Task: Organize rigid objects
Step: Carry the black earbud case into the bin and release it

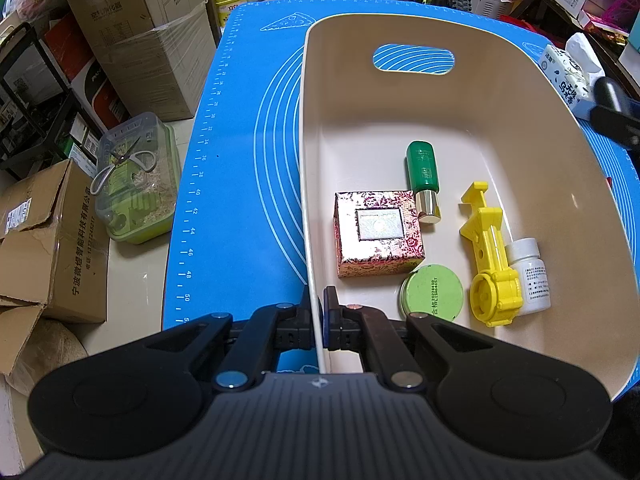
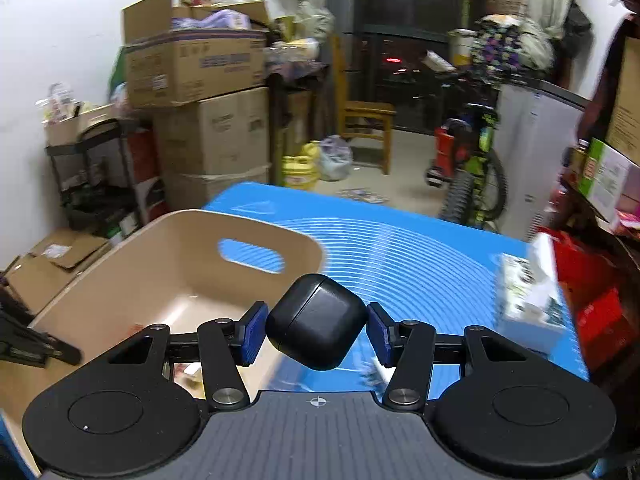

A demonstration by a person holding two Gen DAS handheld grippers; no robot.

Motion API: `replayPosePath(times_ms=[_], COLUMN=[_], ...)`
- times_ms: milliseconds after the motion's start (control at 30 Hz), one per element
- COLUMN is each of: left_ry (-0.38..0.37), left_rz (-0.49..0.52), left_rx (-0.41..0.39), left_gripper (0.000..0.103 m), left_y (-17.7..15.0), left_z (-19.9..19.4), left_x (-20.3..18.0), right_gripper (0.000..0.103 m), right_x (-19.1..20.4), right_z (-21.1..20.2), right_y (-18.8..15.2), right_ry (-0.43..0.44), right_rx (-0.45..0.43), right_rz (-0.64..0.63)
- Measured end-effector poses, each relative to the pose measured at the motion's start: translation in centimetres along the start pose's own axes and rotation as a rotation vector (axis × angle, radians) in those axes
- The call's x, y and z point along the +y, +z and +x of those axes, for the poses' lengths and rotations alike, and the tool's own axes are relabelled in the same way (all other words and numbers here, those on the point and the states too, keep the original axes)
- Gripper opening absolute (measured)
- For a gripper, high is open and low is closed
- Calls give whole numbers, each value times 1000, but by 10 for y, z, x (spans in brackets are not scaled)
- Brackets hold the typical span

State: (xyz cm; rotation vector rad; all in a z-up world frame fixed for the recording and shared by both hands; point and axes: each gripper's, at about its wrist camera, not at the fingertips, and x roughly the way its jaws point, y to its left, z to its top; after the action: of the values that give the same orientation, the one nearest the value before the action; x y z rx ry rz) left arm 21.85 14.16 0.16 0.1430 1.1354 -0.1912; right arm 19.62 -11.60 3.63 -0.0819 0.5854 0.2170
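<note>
In your left wrist view, your left gripper (image 1: 317,304) pinches the thin near wall of the smooth cream plastic bin (image 1: 520,128), which sits on the blue silicone mat (image 1: 240,152). Inside lie a glittery patterned square box (image 1: 378,236), a glossy green cylindrical bottle (image 1: 422,178) with a gold cap, a round green tin (image 1: 432,292), a ribbed yellow plastic toy (image 1: 490,264) and a white pill bottle (image 1: 528,276).

In your right wrist view, your right gripper (image 2: 317,330) clamps a matte black rounded case (image 2: 316,326) between its blue pads, above the bin's right rim.
</note>
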Motion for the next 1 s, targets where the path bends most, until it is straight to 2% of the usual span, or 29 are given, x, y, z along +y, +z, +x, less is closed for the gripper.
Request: replayPosePath(times_ms=[133, 300, 533, 800, 1000], left_ry=[0, 0, 2, 5, 6], left_rz=[1, 0, 2, 2, 3], left_rx=[0, 0, 0, 1, 1], left_gripper=[5, 5, 5, 5, 5], left_y=[0, 0, 0, 0, 0], left_z=[0, 0, 0, 2, 2], left_x=[0, 0, 0, -3, -3], right_gripper=[58, 58, 58, 58, 71], right_x=[26, 58, 80, 91, 81], right_z=[9, 31, 58, 61, 53], right_y=[7, 4, -8, -13, -7], right_ry=[52, 104, 115, 109, 116], right_rx=[22, 105, 216, 249, 214], right_rz=[-51, -118, -165, -244, -174])
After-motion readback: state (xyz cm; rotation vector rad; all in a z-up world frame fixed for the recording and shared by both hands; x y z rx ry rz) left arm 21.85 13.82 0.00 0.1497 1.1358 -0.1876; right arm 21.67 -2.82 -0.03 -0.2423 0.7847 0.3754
